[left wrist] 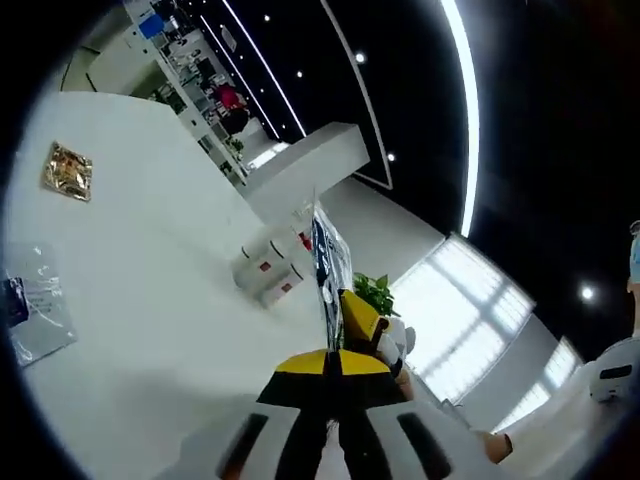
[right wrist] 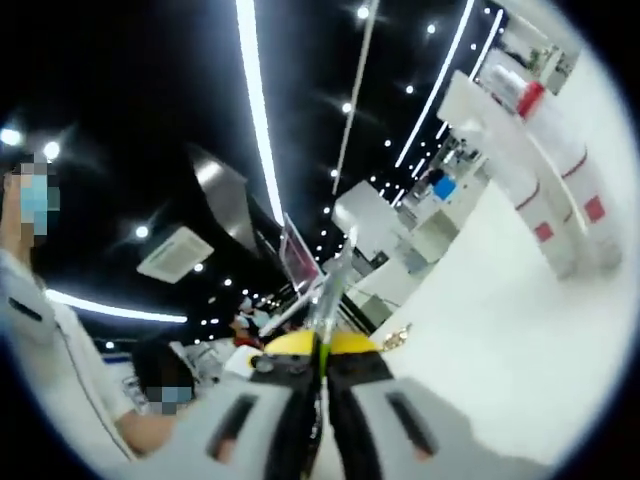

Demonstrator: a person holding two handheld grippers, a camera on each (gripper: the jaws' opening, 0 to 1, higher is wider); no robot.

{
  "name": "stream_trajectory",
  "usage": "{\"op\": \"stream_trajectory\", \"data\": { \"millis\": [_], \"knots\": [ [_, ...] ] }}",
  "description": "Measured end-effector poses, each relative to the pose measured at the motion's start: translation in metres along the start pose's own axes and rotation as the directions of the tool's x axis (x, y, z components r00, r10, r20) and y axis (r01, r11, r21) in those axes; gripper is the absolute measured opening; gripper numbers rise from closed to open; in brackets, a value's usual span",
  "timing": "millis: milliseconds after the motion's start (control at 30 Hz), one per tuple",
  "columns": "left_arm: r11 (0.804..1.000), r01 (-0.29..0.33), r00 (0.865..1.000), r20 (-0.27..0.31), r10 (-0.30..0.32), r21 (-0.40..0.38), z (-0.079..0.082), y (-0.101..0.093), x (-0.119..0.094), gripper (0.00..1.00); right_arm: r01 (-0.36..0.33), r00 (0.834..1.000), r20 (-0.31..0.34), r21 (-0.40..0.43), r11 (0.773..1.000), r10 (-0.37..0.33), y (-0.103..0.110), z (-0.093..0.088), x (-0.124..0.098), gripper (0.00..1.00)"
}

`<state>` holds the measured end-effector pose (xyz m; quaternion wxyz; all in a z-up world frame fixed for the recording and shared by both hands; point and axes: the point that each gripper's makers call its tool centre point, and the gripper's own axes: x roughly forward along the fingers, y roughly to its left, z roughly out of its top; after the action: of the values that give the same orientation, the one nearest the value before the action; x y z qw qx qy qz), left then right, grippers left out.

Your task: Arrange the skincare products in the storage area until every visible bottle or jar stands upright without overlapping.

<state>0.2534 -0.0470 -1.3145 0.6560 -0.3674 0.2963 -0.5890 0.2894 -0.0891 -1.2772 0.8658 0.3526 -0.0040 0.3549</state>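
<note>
My left gripper (left wrist: 335,352) is shut on a thin sachet with blue print (left wrist: 326,258), held edge-on above the white table (left wrist: 170,250). Just right of the sachet is a yellow and white part (left wrist: 365,320), apparently the other gripper. Beyond it, two white bottles with red labels (left wrist: 268,272) stand close together on the table. My right gripper (right wrist: 320,345) is shut on a thin clear sachet with a pink side (right wrist: 303,262). Tall white bottles with red bands (right wrist: 545,170) rise at the right of the right gripper view.
A gold packet (left wrist: 68,170) (right wrist: 396,337) lies on the table. A clear sachet (left wrist: 32,305) lies at the left edge. A green plant (left wrist: 376,292) stands behind the held sachet. Shelving (left wrist: 190,60) is far back. A person (right wrist: 40,330) stands at the left.
</note>
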Motion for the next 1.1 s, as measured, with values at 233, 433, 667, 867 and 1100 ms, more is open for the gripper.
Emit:
{"op": "stream_trajectory", "data": {
  "millis": [233, 433, 667, 867, 1100],
  "knots": [
    [0.991, -0.06, 0.998, 0.007, 0.059, 0.117, -0.002, 0.009, 0.004, 0.13, -0.003, 0.995, 0.1, -0.046, 0.999, 0.008, 0.008, 0.019, 0.006, 0.0],
    [0.998, 0.043, 0.994, 0.104, -0.038, -0.047, 0.0, 0.0, 0.005, 0.09, -0.025, 0.985, 0.171, -0.011, 1.0, 0.027, 0.013, 0.033, 0.013, 0.0],
    [0.997, 0.037, 0.992, 0.126, -0.029, -0.062, 0.001, 0.002, 0.003, 0.0, -0.009, 0.99, 0.142, -0.107, 0.994, 0.024, 0.017, 0.03, 0.018, 0.0],
    [0.999, 0.011, 0.991, 0.133, -0.006, -0.035, 0.003, 0.0, 0.003, 0.0, 0.031, 0.993, 0.119, -0.179, 0.983, -0.01, 0.016, 0.031, 0.021, 0.01],
    [0.996, -0.031, 0.993, 0.113, 0.021, 0.086, 0.01, -0.006, 0.001, 0.0, 0.033, 0.993, 0.12, -0.167, 0.985, -0.013, 0.012, 0.032, 0.016, 0.07]
  ]
}}
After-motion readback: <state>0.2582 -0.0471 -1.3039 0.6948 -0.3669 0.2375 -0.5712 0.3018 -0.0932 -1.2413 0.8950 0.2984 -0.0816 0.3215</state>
